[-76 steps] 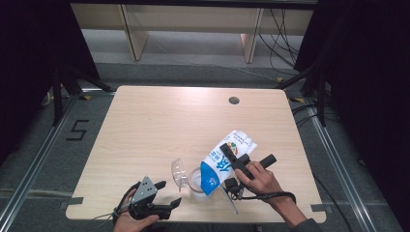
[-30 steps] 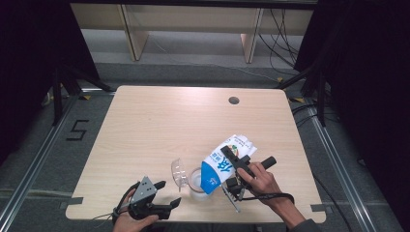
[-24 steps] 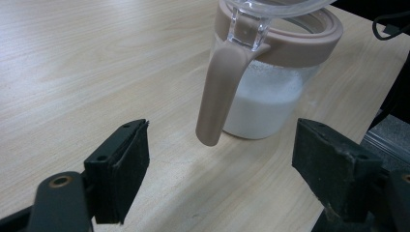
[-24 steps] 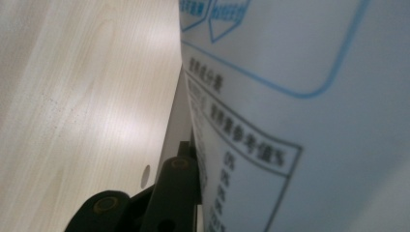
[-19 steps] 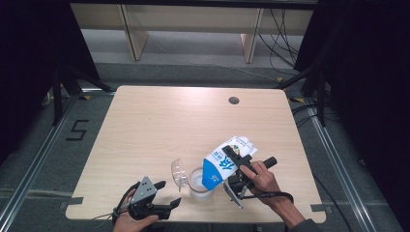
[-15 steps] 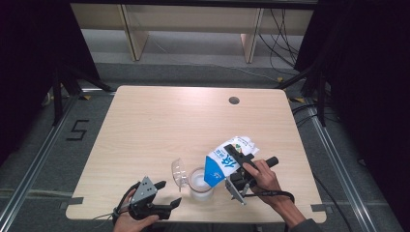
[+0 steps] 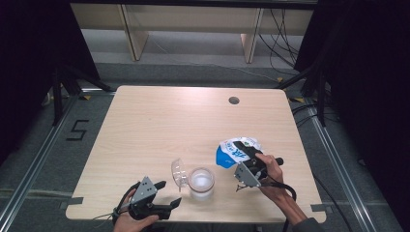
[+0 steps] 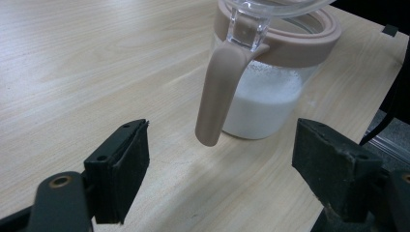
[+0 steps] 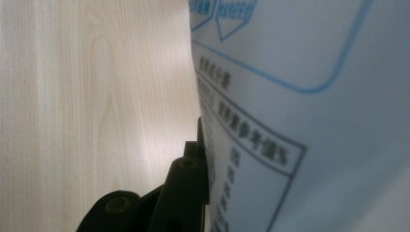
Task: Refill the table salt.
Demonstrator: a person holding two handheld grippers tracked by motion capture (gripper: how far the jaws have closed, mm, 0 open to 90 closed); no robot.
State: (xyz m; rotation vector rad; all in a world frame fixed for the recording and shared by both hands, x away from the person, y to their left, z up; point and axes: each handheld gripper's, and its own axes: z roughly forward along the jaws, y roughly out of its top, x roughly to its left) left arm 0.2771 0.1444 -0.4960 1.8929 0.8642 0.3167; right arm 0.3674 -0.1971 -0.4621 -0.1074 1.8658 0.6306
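White-and-blue bag gripped beside the powder jar

White-and-blue bag (image 7: 235,151) sits pinched in the right gripper (image 7: 250,164), whose fingers have just been closing and press on the printed film; it hangs tilted over the bench (image 7: 159,125), just right of the clear jar (image 7: 201,182) of white powder. The jar's lid (image 7: 178,172) stands flipped open. The left gripper (image 7: 164,199) rests near the front edge, fingers wide apart and holding nothing, aimed at the jar's tan handle (image 8: 217,92).

The high view looks down on the table (image 7: 159,125); both gripper views sit close above its wood.
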